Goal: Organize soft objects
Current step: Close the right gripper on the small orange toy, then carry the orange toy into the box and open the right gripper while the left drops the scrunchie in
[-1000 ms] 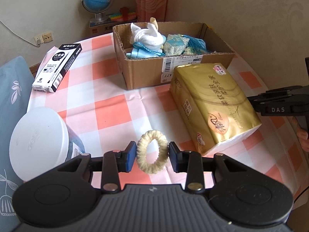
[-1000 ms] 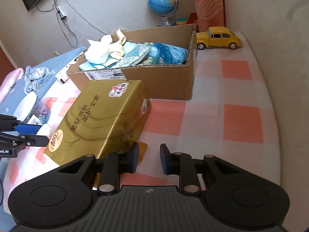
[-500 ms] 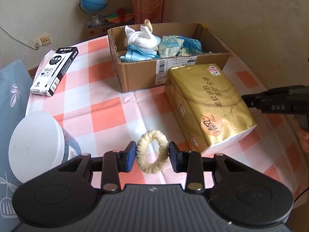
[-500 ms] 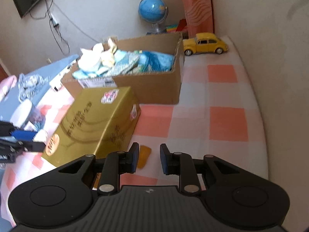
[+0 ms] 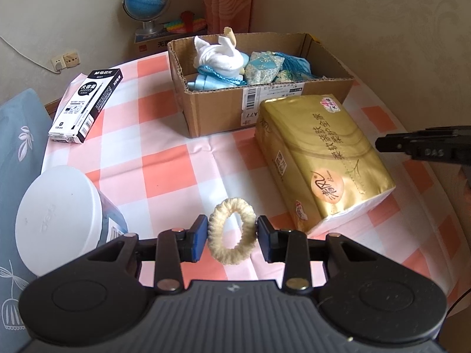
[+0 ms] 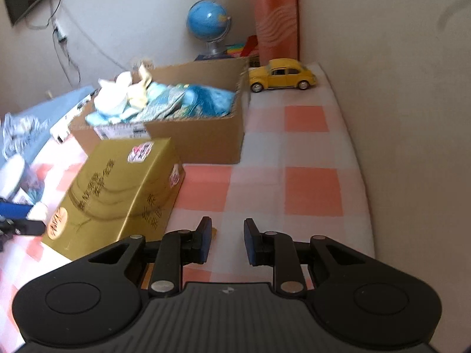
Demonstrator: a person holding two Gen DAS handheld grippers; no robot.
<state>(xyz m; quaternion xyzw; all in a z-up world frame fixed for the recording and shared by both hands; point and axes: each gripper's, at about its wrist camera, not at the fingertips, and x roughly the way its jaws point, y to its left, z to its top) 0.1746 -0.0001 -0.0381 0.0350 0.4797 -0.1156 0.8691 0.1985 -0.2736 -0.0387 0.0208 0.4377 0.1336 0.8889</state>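
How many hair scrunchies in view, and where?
1. The cream scrunchie sits pinched between the left gripper jaws, above the checkered tablecloth. More could be buried among the fabrics in the cardboard box.

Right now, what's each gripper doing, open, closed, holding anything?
Left gripper: closed on the cream hair tie.
Right gripper: closed as far as it goes, nothing between its fingers.
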